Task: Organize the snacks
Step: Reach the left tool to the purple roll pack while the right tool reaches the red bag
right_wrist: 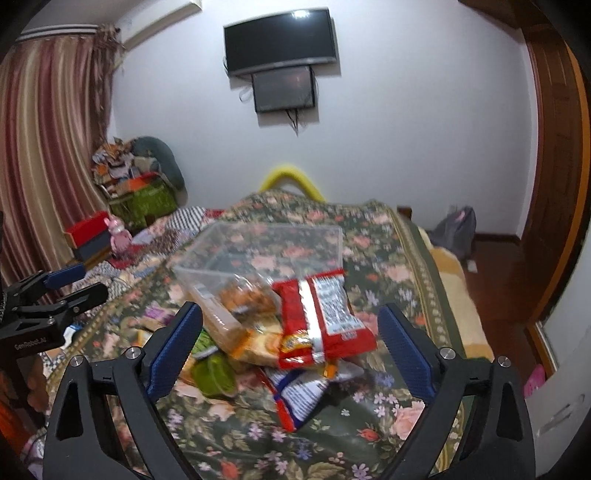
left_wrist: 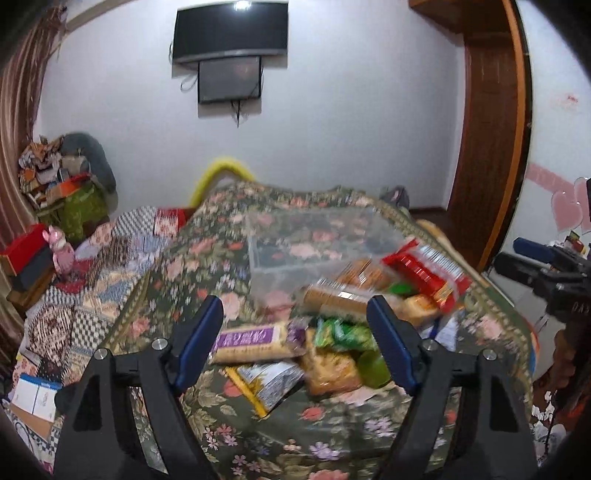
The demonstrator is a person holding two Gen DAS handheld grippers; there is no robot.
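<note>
A pile of snack packs lies on a floral bedspread (left_wrist: 207,258). In the left wrist view I see a purple-labelled biscuit pack (left_wrist: 251,341), green packs (left_wrist: 343,334), a red pack (left_wrist: 424,271) and a clear plastic box (left_wrist: 295,236) behind the pile. My left gripper (left_wrist: 295,321) is open and empty, just short of the pile. In the right wrist view the red pack (right_wrist: 321,317) lies on top, the clear box (right_wrist: 258,251) behind it. My right gripper (right_wrist: 291,332) is open and empty, its fingers either side of the pile's near edge.
The bed's right edge (right_wrist: 454,295) drops to a wooden floor. Patterned blankets (left_wrist: 92,288) and boxes (left_wrist: 29,251) lie to the left. A TV (left_wrist: 231,31) hangs on the far wall. The other gripper shows at the left edge of the right wrist view (right_wrist: 55,291).
</note>
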